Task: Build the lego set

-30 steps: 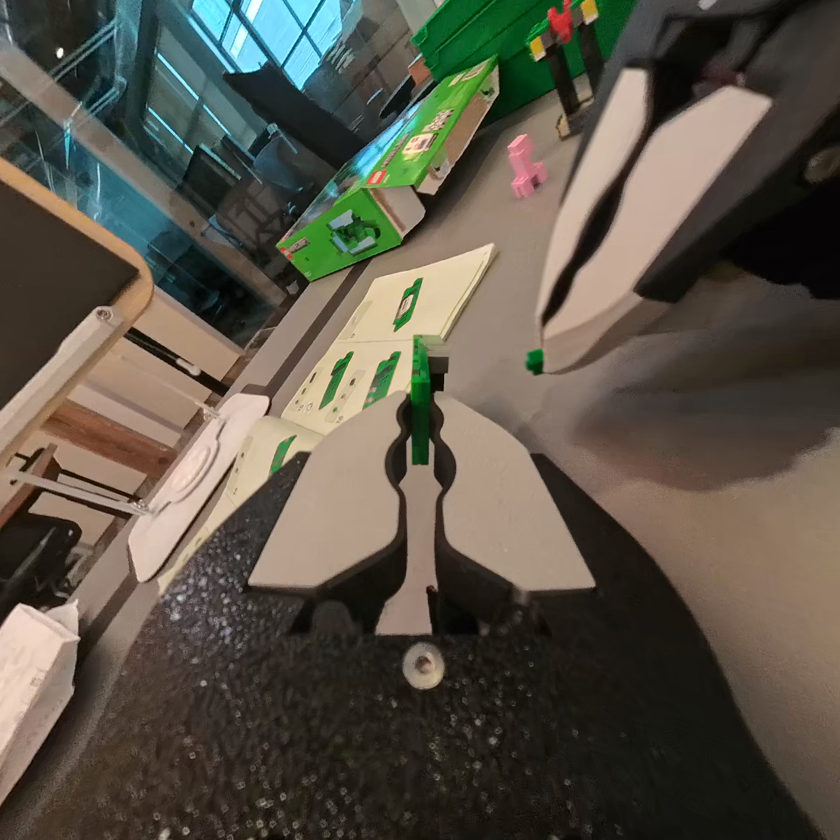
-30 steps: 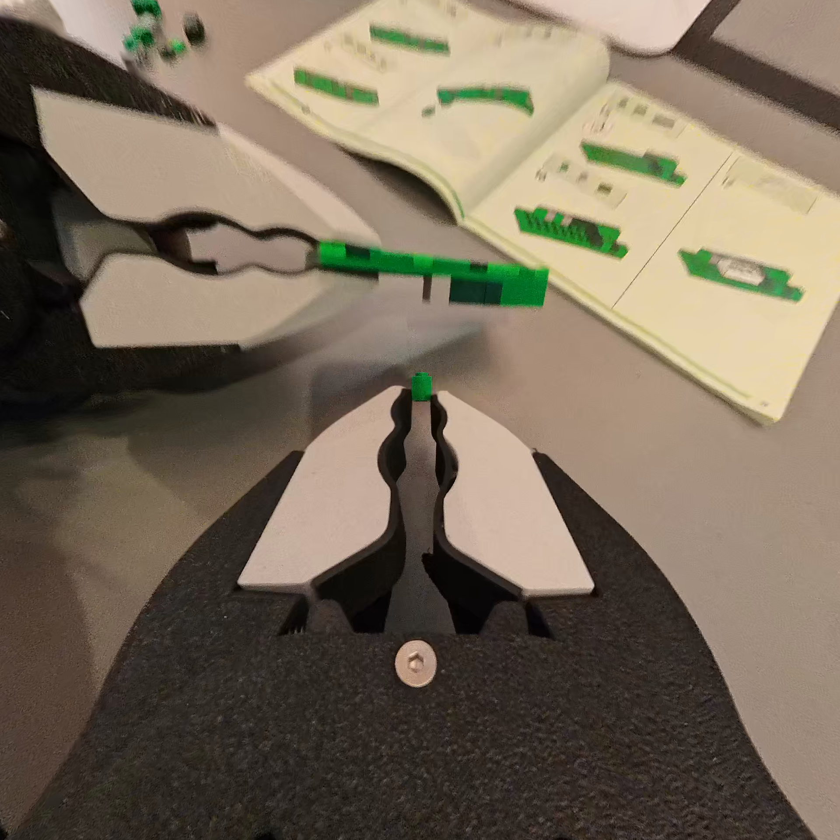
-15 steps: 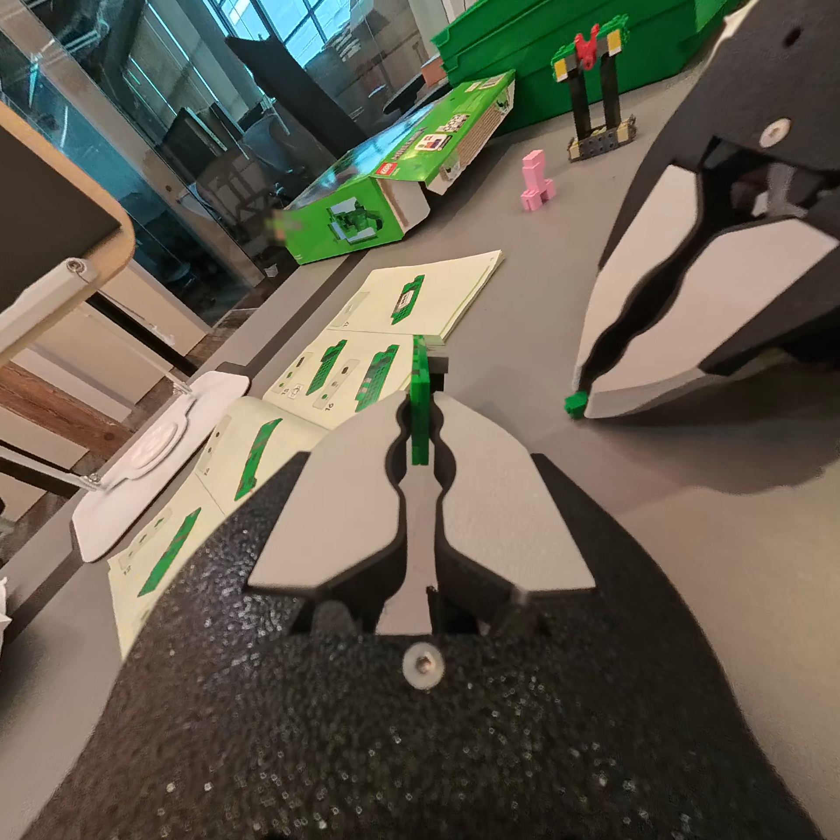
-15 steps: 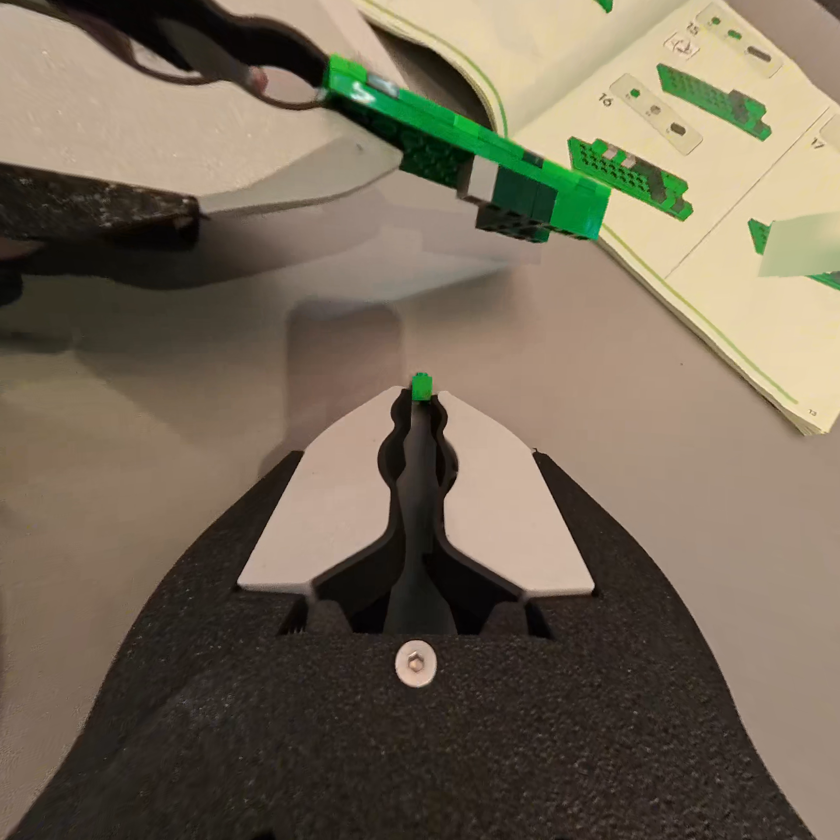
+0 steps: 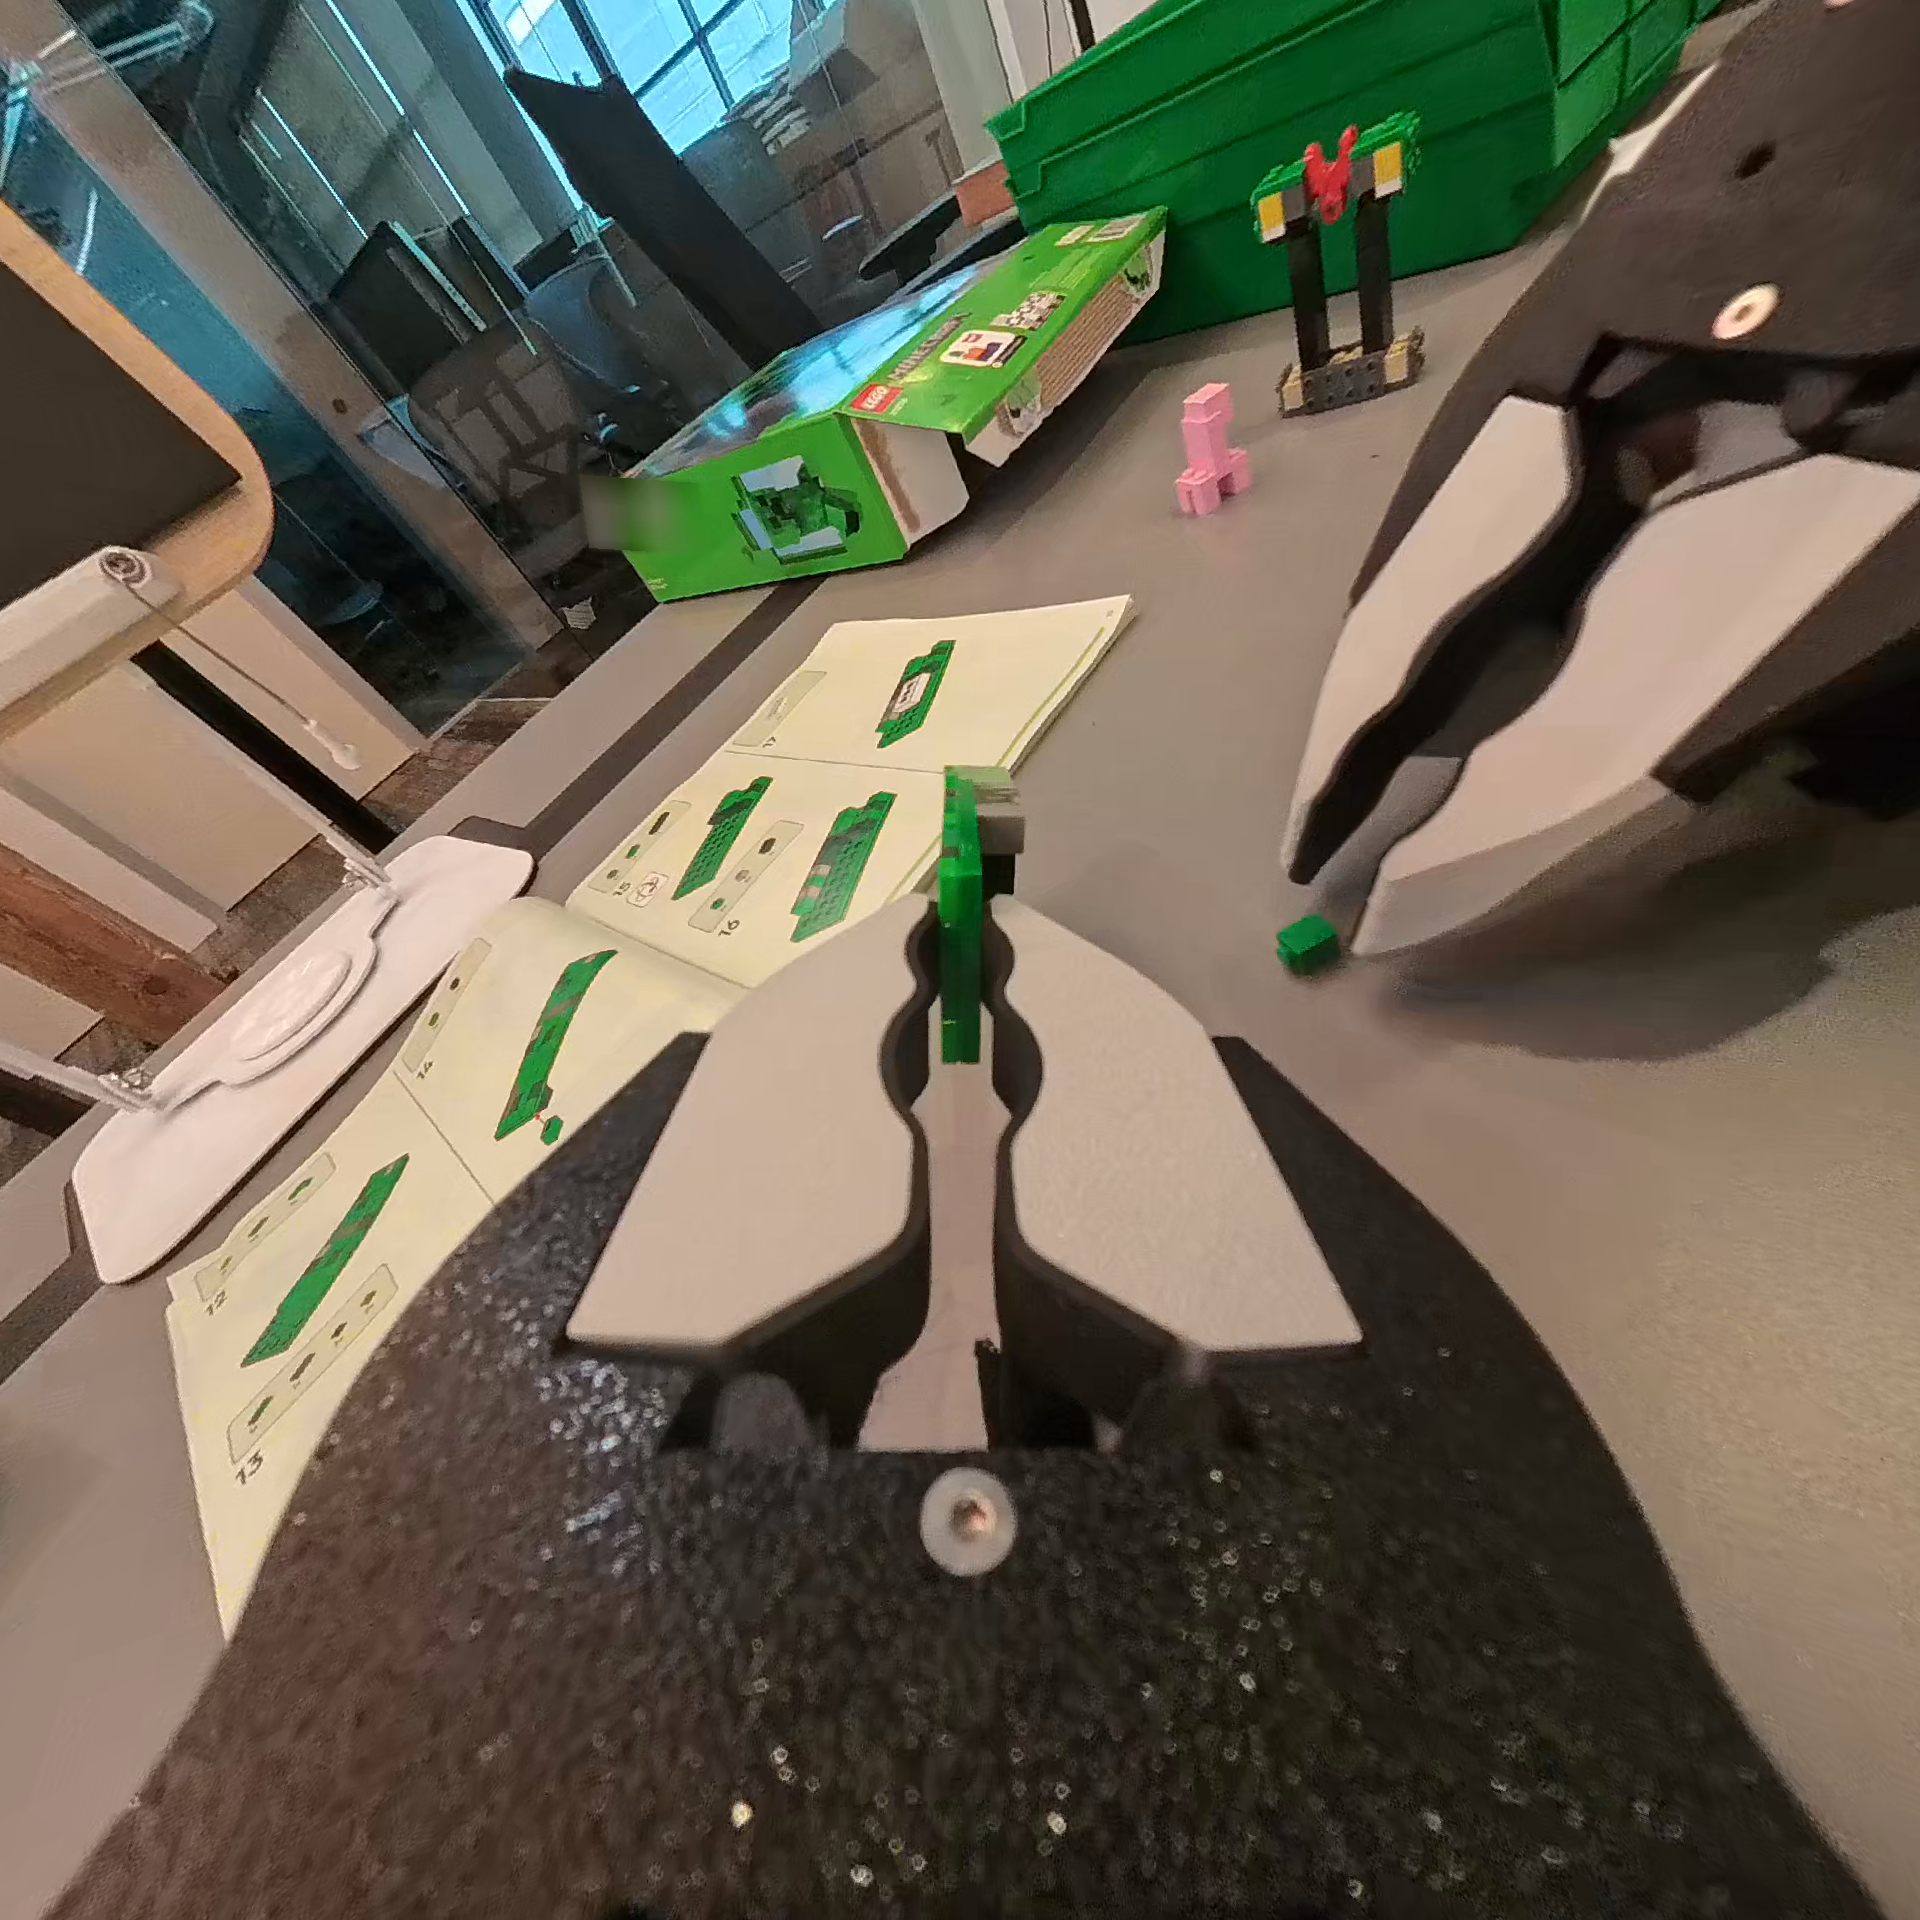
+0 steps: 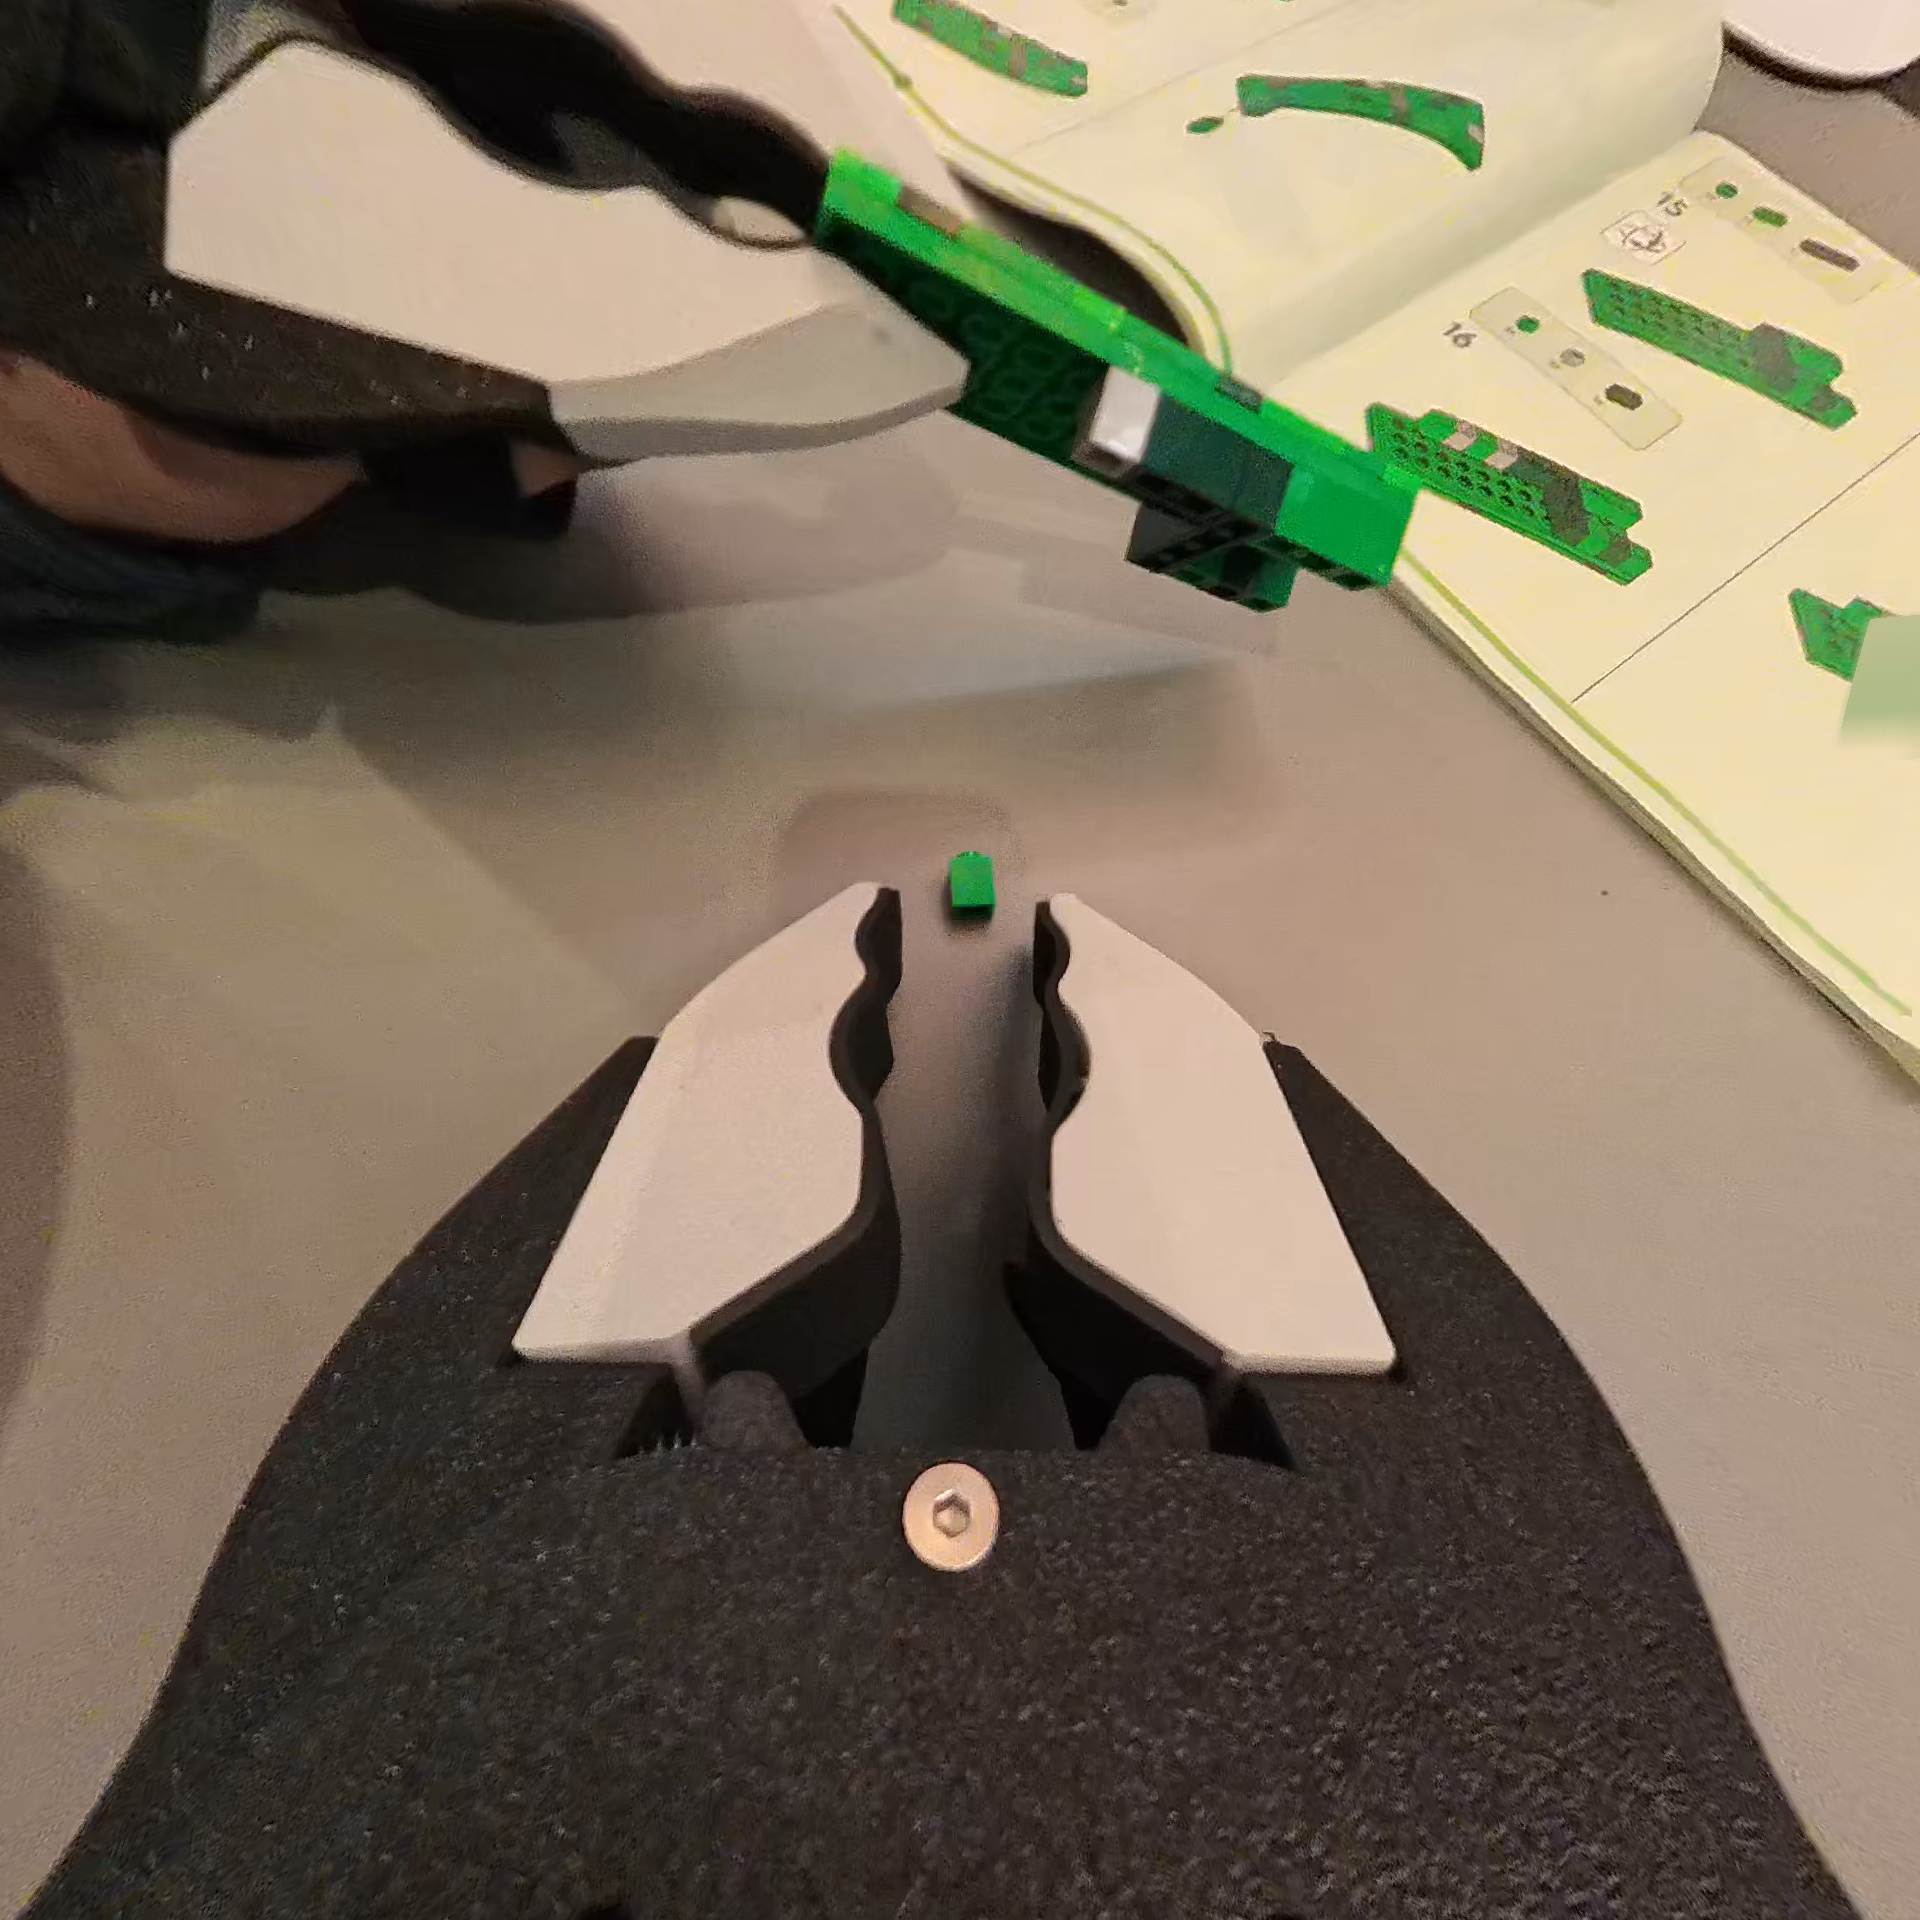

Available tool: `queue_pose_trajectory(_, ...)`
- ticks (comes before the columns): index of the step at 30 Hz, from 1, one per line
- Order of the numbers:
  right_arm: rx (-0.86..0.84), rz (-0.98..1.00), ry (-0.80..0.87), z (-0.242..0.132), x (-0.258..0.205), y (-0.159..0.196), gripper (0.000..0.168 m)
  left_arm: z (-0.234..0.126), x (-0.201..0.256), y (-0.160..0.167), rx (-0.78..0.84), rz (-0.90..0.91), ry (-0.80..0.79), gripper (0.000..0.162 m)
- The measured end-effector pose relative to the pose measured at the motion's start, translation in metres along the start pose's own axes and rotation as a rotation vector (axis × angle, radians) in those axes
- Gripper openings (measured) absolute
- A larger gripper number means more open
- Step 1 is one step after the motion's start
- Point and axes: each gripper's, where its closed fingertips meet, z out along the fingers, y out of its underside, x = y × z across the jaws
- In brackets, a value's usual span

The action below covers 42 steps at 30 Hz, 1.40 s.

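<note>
My left gripper is shut on a flat green lego assembly with grey and dark bricks at its far end, held edge-on above the table. In the right wrist view the same assembly sticks out of the left gripper at the upper left. My right gripper is open, its tips low at the grey table. A tiny green brick lies on the table between and just ahead of its fingertips, free of them. In the left wrist view that brick lies by the right gripper.
An open instruction booklet lies left of centre, also in the right wrist view. Farther back are a green set box, a pink figure, a small dark tower build and green bins. A white pad lies at the table's left edge. The tips of one gripper are about 9 centimetres away from the tips of the other. My right gripper's tips are some 25 centimetres from the pink figure.
My right gripper has opened and let go of the tiny green brick, which now lies on the table. The left gripper with the green assembly has tilted and moved closer over the booklet.
</note>
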Motion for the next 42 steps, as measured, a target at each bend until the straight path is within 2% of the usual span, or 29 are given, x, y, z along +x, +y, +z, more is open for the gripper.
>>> queue_pose_trajectory(6,-0.038,-0.003,-0.072,0.005,-0.002,0.0,0.008,-0.001,-0.001,-0.002,0.014,-0.017,0.005,0.005)
queue_pose_trajectory(10,-0.067,-0.058,-0.074,-0.003,0.003,-0.007,0.008,-0.003,-0.001,-0.003,0.02,-0.036,0.008,0.005)
queue_pose_trajectory(15,0.056,-0.187,0.045,-0.025,0.015,-0.048,0.007,-0.005,-0.001,-0.006,0.031,-0.073,0.014,0.005)
queue_pose_trajectory(19,0.132,-0.45,0.221,-0.03,0.007,-0.078,0.007,-0.006,-0.001,-0.008,0.041,-0.105,0.02,0.005)
queue_pose_trajectory(23,0.017,-0.707,0.35,-0.022,0.004,-0.077,0.007,-0.007,0.0,-0.009,0.043,-0.142,0.043,0.005)
queue_pose_trajectory(32,-0.102,-0.992,0.626,-0.015,0.015,-0.085,0.008,-0.006,-0.002,-0.006,0.016,-0.318,0.061,0.006)
queue_pose_trajectory(37,-0.122,-1.065,0.635,-0.004,0.008,-0.086,0.008,-0.007,-0.006,-0.007,0.028,-0.439,0.07,0.005)
queue_pose_trajectory(42,-0.153,-1.136,0.724,-0.003,0.012,-0.092,0.007,-0.007,-0.011,-0.008,0.054,-0.557,0.081,0.005)
